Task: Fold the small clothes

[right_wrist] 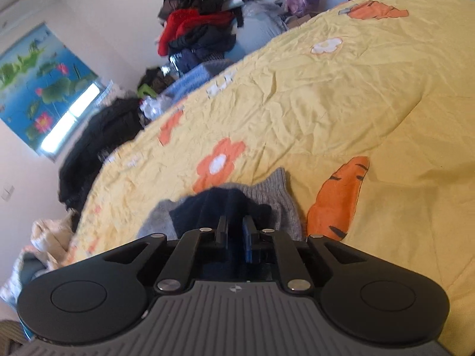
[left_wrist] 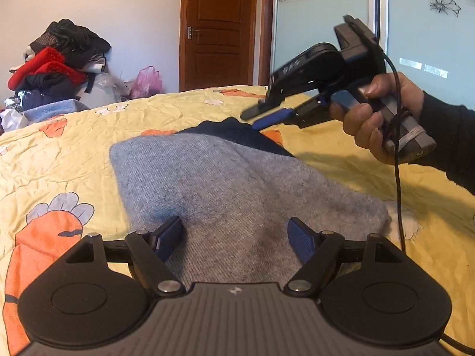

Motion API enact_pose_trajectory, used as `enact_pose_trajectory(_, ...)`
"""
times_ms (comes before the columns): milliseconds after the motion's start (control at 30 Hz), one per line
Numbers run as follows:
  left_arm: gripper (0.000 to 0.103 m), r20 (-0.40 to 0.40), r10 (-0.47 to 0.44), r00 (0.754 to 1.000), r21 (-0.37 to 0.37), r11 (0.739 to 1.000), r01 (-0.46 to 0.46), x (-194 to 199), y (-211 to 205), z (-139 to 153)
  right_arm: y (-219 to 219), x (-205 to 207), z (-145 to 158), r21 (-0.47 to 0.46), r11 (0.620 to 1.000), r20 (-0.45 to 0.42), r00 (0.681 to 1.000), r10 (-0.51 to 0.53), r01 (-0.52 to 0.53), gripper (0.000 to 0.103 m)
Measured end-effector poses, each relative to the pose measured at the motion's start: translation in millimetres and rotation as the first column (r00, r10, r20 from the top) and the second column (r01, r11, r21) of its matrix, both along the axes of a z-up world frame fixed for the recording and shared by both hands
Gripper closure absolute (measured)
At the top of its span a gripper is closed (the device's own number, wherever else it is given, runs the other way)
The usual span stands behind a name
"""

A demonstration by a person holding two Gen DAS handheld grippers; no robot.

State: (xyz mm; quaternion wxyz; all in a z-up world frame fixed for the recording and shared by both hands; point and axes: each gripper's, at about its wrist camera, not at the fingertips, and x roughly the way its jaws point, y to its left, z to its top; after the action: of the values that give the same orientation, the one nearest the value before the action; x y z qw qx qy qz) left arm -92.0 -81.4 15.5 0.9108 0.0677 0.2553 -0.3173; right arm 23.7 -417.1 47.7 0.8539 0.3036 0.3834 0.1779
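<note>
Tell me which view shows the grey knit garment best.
Left wrist: the grey knit garment spreads across the yellow bedcover, nearly whole. Right wrist shows only grey edges around its dark blue part, close behind the fingers.

The left wrist camera is looking forward and slightly down, close over the grey garment (left_wrist: 237, 184) on the bed (left_wrist: 74, 154), facing the door (left_wrist: 219, 26). The right wrist camera is sitting rolled, facing the clothes heap (right_wrist: 202, 20). Both are sharing garment, bed and heap.
</note>
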Motion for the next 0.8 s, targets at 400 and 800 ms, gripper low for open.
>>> enact_pose_trajectory(400,0.02,-0.005,-0.001,1.0,0.002,1.0,0.001,11,-1,-1,2,-3,-4,-0.022,1.0,-0.031,0.999,0.019,-0.02,0.06)
enact_pose_trajectory(800,0.017,-0.002,-0.005,1.0,0.013,1.0,0.005,9,-3,-2,12,-20,12,-0.058,0.998,0.105,0.994,0.036,-0.03,0.088)
